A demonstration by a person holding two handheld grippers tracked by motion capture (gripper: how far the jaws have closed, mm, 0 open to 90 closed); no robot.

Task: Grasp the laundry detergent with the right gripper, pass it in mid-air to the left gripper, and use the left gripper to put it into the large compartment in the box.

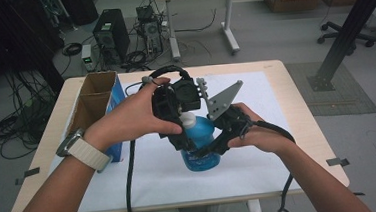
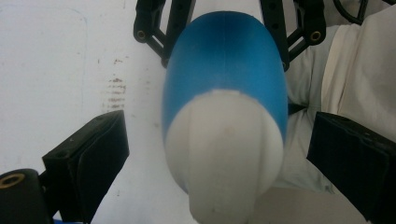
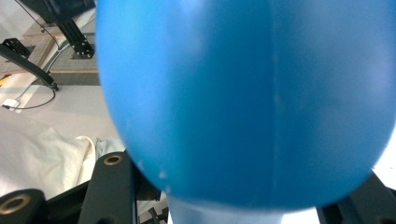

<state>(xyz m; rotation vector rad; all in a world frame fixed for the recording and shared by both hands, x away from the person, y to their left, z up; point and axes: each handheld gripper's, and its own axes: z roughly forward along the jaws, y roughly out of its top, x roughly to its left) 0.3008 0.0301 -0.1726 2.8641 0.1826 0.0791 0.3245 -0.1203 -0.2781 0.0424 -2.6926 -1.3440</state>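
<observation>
1. A blue plastic bottle (image 1: 199,148) with a white cap (image 1: 187,119) stands at the centre of the high view, on the white sheet (image 1: 259,151) that covers the table (image 1: 305,123).
2. The right gripper (image 1: 214,147) comes in from the right of that view and clamps the bottle's blue body (image 3: 243,98); in the right gripper view the body sits tight between the two black jaws at the lower edge.
3. The left gripper (image 1: 180,129) hangs above the cap. In the left gripper view its jaws stand wide, one at lower left and one at lower right, with the white cap (image 2: 224,149) between them and clear of both.
4. A brown cardboard box (image 1: 93,105) with a blue side stands at centre left, well apart from the bottle.
5. Judgement: the bottle looks smooth, rounded and thin-walled, so it may slip or dent under hard pressure. The ridged cap looks stiff and offers better purchase; take it across its sides while the body is held low.
</observation>
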